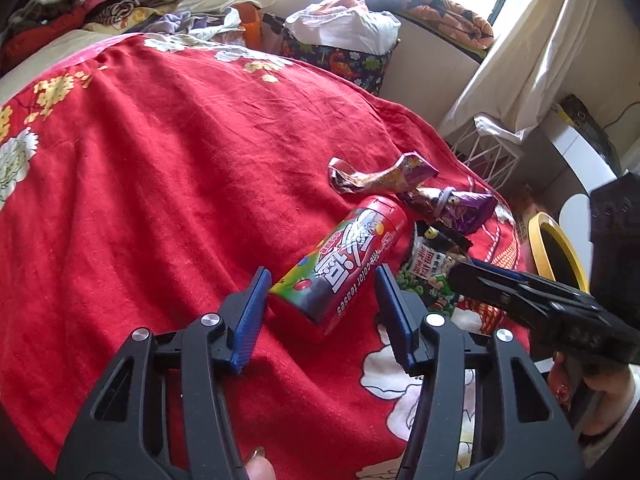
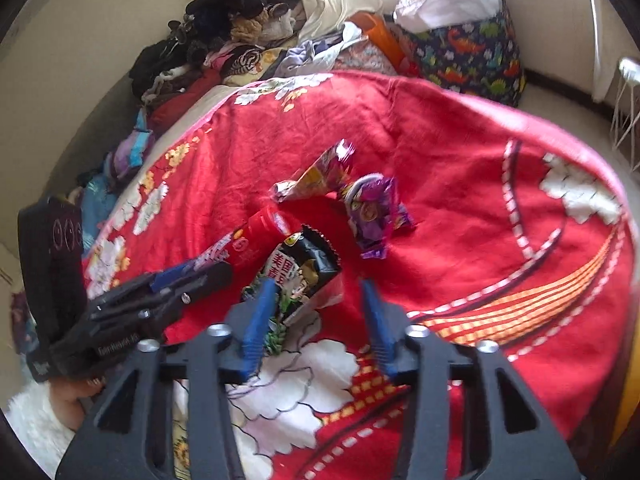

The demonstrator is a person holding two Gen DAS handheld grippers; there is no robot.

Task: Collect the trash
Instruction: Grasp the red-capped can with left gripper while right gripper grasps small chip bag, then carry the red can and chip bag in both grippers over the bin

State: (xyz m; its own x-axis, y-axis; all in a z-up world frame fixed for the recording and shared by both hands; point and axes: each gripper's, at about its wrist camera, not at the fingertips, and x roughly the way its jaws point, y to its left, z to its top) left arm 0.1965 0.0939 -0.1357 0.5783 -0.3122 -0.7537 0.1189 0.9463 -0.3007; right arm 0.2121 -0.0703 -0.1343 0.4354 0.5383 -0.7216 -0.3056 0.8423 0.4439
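Note:
A red candy tube (image 1: pixel 344 264) lies on the red flowered blanket (image 1: pixel 160 184). My left gripper (image 1: pixel 322 280) is open, its blue pads either side of the tube's near end. A black-and-green snack packet (image 2: pixel 298 276) lies beside the tube (image 2: pixel 260 236). My right gripper (image 2: pixel 318 292) is open with the packet's near end between its pads; it also shows in the left wrist view (image 1: pixel 476 276). A purple wrapper (image 2: pixel 374 208) and a crumpled orange-purple wrapper (image 2: pixel 320 176) lie just beyond; they also show in the left wrist view, purple (image 1: pixel 452 208) and orange-purple (image 1: pixel 380 176).
A yellow-rimmed bin (image 1: pixel 556 252) stands off the bed's right edge, beside a white wire basket (image 1: pixel 492 152). A dinosaur-print bag (image 2: pixel 468 52) and piled clothes (image 2: pixel 224 48) sit at the far end of the bed. The left gripper (image 2: pixel 192 276) shows in the right view.

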